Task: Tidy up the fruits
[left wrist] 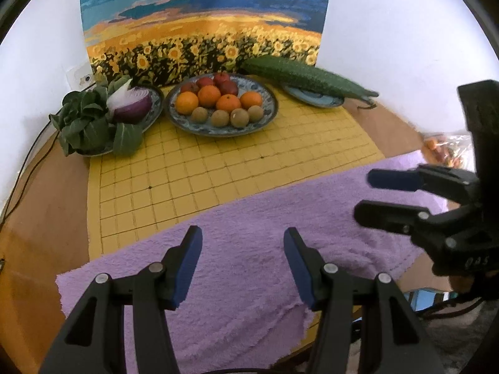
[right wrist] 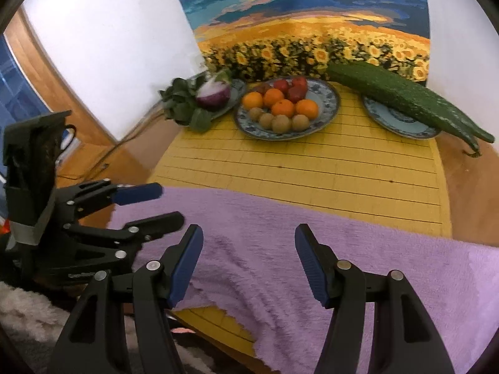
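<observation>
Two grippers, left gripper (left wrist: 242,260) and right gripper (right wrist: 249,260), jaws released, no legible writing, fruit plate (left wrist: 271,110) beyond

Both wrist cameras sit low over the near edge of the table, each looking forward along its own blue-padded fingers across the purple towel (left wrist: 249,258) toward the back wall. The left view faces slightly rightward and catches the right gripper (left wrist: 361,196) at its right edge — the right view mirrors this, with the left gripper (right wrist: 171,205) at its left. Both share the yellow grid mat (left wrist: 249,162), the fruit plate (left wrist: 271,115) and the sunflower painting (right wrist: 312,25), all well ahead.
</observation>
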The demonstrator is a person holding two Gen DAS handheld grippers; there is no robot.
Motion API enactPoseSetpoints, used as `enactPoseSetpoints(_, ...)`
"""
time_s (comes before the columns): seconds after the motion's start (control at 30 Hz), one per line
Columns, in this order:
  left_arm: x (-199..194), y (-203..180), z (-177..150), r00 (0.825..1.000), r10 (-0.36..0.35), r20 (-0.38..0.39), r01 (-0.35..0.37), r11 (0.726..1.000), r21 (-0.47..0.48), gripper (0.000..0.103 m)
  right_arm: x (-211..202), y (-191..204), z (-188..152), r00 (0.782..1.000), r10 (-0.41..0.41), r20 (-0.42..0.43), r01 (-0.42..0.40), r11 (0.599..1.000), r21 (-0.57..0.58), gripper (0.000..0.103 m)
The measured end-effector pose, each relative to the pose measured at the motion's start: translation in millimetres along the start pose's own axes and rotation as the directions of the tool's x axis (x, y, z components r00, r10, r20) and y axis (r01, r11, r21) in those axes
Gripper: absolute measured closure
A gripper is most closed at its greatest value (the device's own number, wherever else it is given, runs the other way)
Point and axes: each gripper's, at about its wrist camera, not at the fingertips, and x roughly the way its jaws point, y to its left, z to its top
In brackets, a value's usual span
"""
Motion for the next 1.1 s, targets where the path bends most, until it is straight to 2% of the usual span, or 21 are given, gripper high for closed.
enactPoseSetpoints(0.27,17.4,19.3,3.8,0.998,0.037,-0.059,-0.04,0.997,-0.06,0.044,10.5,-16.2,0.5,0.993,-0.111,-0.038,0.112,0.993,0.028,0.04)
enactPoseSetpoints(0.33,22.8,24.2,6.0,0.997,0.031,-0.073,-0.037,0.996,-0.084,0.035,13.5,-19.9,1.9,0.991,-0.129,-0.042,0.13,0.991,0.035,0.04)
enactPoseSetpoints(0.4,26.5,27.8,8.7,0.997,0.029,-0.07,-0.036,0.994,-0.099,0.034,17.6,-23.6,3.9,0.988,-0.145,-0.047,0.147,0.988,0.04,0.04)
enactPoseSetpoints(0.5,33.2,33.9,14.0,0.996,0.043,-0.077,-0.052,0.991,-0.126,0.033,22.1,-27.6,8.1,0.986,-0.161,-0.049,0.163,0.986,0.04,0.04)
enactPoseSetpoints(0.63,43.1,43.5,19.4,0.994,0.061,-0.087,-0.074,0.985,-0.155,0.027,25.3,-34.1,14.5,0.983,-0.181,-0.029,0.182,0.982,0.047,0.04)
enactPoseSetpoints(0.87,60.3,56.5,24.8,0.99,0.075,-0.117,-0.097,0.975,-0.2,0.027,34.4,-50.0,23.6,0.979,-0.205,-0.02,0.206,0.975,0.088,0.04)
enactPoseSetpoints(1.1,72.4,56.1,25.1,0.987,0.074,-0.143,-0.1,0.978,-0.185,0.026,45.2,-52.6,21.8,0.974,-0.22,-0.057,0.224,0.973,0.061,0.04)
